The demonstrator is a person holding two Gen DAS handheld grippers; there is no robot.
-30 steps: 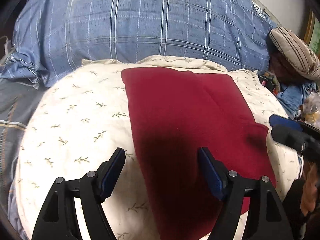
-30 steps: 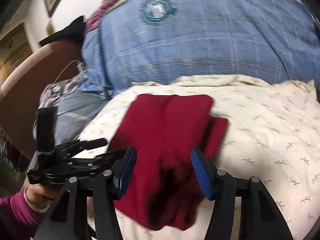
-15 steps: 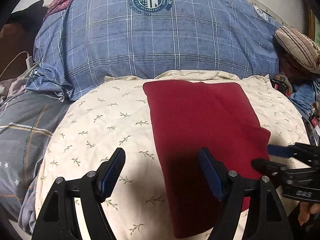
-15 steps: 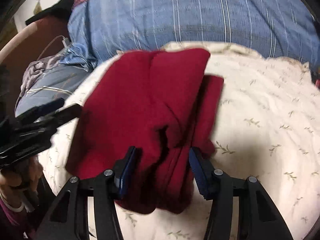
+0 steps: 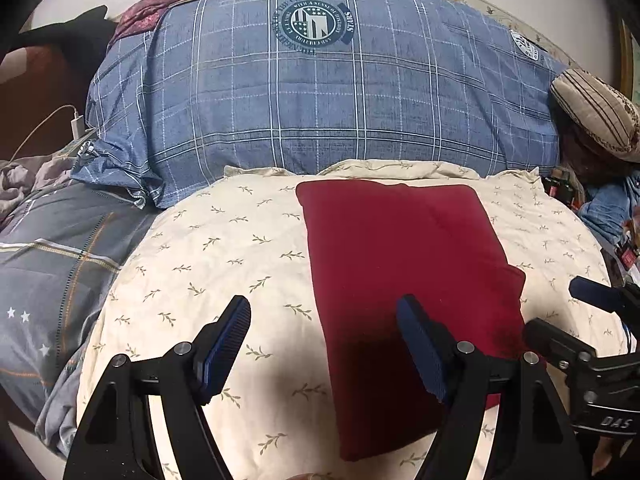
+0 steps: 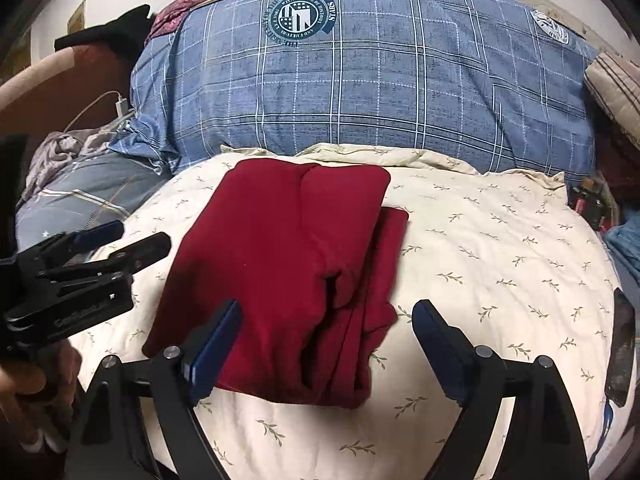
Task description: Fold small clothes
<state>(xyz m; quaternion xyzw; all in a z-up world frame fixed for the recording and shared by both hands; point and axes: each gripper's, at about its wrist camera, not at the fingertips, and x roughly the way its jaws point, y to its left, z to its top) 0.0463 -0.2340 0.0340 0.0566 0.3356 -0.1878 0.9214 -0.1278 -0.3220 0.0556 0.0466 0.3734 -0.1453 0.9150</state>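
A dark red garment (image 5: 404, 264) lies folded into a neat oblong on a cream leaf-print pillow (image 5: 224, 264). In the right wrist view the garment (image 6: 280, 272) shows its layered folded edges on the right side. My left gripper (image 5: 324, 344) is open and empty, held above the garment's near left edge. My right gripper (image 6: 326, 344) is open and empty, held above the garment's near end. Each gripper shows at the edge of the other's view, the right one (image 5: 592, 340) and the left one (image 6: 92, 264).
A large blue checked pillow (image 5: 320, 100) stands behind the cream one. Grey bedding (image 5: 48, 272) lies at the left with a white charger cable (image 5: 60, 120). A striped cushion (image 5: 596, 112) and clutter lie at the far right. A dark phone-like object (image 6: 620, 352) rests on the pillow's right edge.
Both grippers have drawn back and up from the garment, still open. The right gripper's jaws have widened. The garment lies unmoved.
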